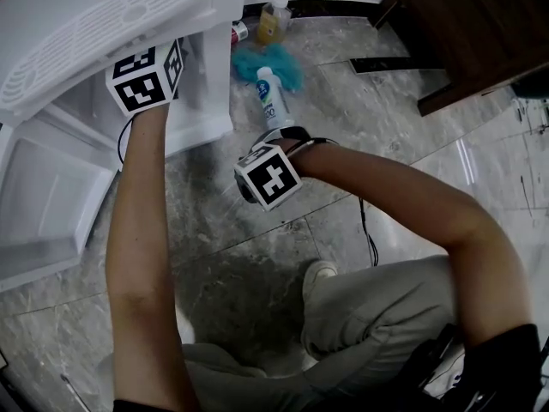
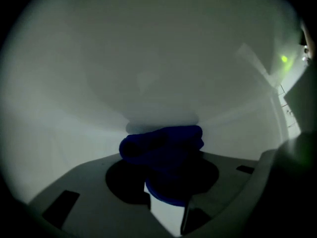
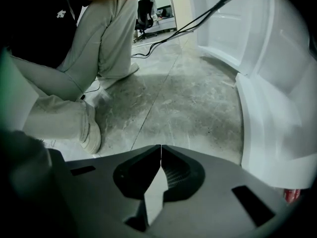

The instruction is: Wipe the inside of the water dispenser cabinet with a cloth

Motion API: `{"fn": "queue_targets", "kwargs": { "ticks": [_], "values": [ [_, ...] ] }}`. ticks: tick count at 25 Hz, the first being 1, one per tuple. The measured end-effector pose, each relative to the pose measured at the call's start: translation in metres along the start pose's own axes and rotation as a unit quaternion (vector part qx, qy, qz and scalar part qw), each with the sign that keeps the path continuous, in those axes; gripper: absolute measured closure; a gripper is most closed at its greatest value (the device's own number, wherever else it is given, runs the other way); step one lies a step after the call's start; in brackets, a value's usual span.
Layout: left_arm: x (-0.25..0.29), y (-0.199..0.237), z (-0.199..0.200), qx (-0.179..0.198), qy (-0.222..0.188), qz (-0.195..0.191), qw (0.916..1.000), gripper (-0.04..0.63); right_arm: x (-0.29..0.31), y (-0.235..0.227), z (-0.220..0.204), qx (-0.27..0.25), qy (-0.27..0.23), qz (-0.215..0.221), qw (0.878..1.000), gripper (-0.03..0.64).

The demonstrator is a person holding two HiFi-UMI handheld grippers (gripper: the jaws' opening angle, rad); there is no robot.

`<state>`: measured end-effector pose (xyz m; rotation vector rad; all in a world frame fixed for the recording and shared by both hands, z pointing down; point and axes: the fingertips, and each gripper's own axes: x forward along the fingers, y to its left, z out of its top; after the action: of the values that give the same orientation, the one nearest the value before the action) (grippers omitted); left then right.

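Left gripper (image 2: 166, 192): reaches level into the open front of the cabinet (image 1: 204, 93); its fingers are clenched on the cloth (image 2: 163, 143).
Cloth: dark blue and bunched up, held inside the cabinet. Its front end looks pressed against the white inner wall.
Right gripper (image 3: 161, 151): outside the cabinet, near its right front corner in the head view, aimed steeply down at the floor (image 1: 257, 264). Its fingers are closed tip to tip with nothing between them.
Cabinet: white, with a slotted drip tray (image 1: 103, 24) on top.
Door (image 1: 47, 187): swung open on the cabinet's left side in the head view.
White bottle (image 1: 273, 99): blue cap, lying on the floor just beside the cabinet's right wall, beyond the right gripper.
Teal fluffy rag (image 1: 256, 62): on the floor by the cabinet's right rear corner, with the white bottle's cap end resting over it.
Yellow bottle (image 1: 272, 24): farther back from the cabinet, near the wall.
Person: crouches in front of the cabinet in pale trousers (image 1: 386, 316) and a pale shoe (image 3: 91, 130).
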<state>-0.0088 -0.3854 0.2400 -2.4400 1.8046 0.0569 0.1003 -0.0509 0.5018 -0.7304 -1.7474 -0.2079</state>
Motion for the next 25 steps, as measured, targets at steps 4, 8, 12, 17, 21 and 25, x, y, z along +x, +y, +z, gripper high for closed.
{"fn": "queue_targets", "kwargs": {
  "ticks": [4,8,12,17,21,25],
  "values": [
    [0.010,0.006,0.005,0.011,-0.004,-0.014,0.9998,0.440,0.005,0.011,-0.006,0.003,0.003,0.012,1.000,0.618],
    [0.000,0.001,0.004,-0.001,-0.007,0.004,1.0000,0.439,0.008,0.013,-0.016,0.025,0.010,0.025,0.999,0.618],
    [-0.018,-0.009,0.000,-0.027,-0.036,0.008,0.9990,0.440,0.008,0.010,-0.014,0.056,0.009,0.034,0.998,0.618],
    [-0.012,-0.007,0.001,-0.012,-0.034,0.004,0.9993,0.440,0.007,0.004,-0.001,0.052,-0.012,0.031,0.998,0.618],
    [0.005,0.003,0.004,0.010,-0.017,0.011,0.9997,0.440,0.008,0.011,-0.006,0.055,-0.008,0.036,0.998,0.618],
    [0.006,0.005,0.003,-0.007,-0.021,0.021,0.9995,0.440,0.005,0.014,-0.011,0.048,-0.014,0.027,0.998,0.618]
  ]
}}
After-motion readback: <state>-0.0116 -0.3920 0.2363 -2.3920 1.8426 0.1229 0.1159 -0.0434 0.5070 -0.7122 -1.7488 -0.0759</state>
